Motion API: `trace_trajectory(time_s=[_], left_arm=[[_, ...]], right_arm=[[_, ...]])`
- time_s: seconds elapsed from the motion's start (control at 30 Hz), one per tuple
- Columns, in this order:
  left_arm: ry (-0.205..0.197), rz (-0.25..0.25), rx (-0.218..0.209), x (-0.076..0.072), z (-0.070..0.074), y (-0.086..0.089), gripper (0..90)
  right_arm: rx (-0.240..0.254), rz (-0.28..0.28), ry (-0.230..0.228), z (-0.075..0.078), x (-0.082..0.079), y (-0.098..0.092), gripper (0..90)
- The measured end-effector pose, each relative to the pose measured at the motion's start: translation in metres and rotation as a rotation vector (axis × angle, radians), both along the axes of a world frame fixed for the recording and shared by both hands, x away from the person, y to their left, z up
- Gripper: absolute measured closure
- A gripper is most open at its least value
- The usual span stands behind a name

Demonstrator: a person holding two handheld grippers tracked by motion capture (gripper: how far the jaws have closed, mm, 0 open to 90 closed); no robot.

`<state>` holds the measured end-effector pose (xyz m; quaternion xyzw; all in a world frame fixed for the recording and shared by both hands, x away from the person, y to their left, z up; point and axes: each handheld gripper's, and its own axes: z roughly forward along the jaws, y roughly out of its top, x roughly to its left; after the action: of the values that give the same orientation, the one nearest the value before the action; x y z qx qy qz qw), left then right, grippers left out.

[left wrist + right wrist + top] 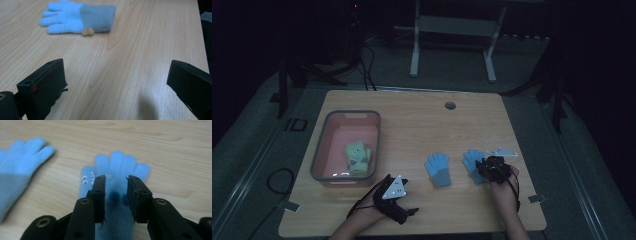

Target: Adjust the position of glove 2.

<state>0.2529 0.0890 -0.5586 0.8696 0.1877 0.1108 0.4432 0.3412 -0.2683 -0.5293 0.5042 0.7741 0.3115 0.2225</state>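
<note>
Two light blue gloves with grey cuffs lie on the wooden table. The left glove (pixel 438 170) (pixel 77 17) (pixel 17 170) lies flat, fingers pointing away. Over the right glove (pixel 471 161) (pixel 120 165) hovers my right gripper (pixel 483 168) (pixel 116 182). Its jaws stand a little apart above the glove's palm and cuff, with a gap showing between them, and the pads do not press the fabric. My left gripper (pixel 409 196) (pixel 116 82) rests near the table's front edge, jaws wide open with bare wood between them, facing the left glove.
A pink bin with a grey rim (pixel 319 150) stands at the left and holds a yellow-green glove (pixel 357 157). A round cable hole (pixel 450 105) sits near the table's far edge. White desk legs (pixel 414 55) stand on the floor beyond.
</note>
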Motion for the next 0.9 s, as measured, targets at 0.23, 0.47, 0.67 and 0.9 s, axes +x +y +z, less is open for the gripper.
trace_trajectory(time_s=[0.23, 0.47, 0.67, 0.9], left_arm=[[0.007, 0.009, -0.005, 0.0, 0.0, 0.001, 2.4], [0.01, 0.021, -0.021, -0.002, 0.0, 0.003, 2.4], [0.009, 0.023, -0.023, -0.002, 0.0, 0.004, 2.4], [0.013, 0.02, -0.019, -0.002, -0.001, 0.004, 2.4]], right_arm=[[-0.034, 0.196, 0.001, 0.004, 0.004, -0.011, 64.6], [-0.02, 0.322, 0.002, 0.008, 0.009, -0.022, 65.7], [-0.004, 0.378, 0.014, 0.003, 0.017, -0.032, 65.7], [0.035, 0.395, 0.03, -0.008, 0.024, -0.032, 65.3]])
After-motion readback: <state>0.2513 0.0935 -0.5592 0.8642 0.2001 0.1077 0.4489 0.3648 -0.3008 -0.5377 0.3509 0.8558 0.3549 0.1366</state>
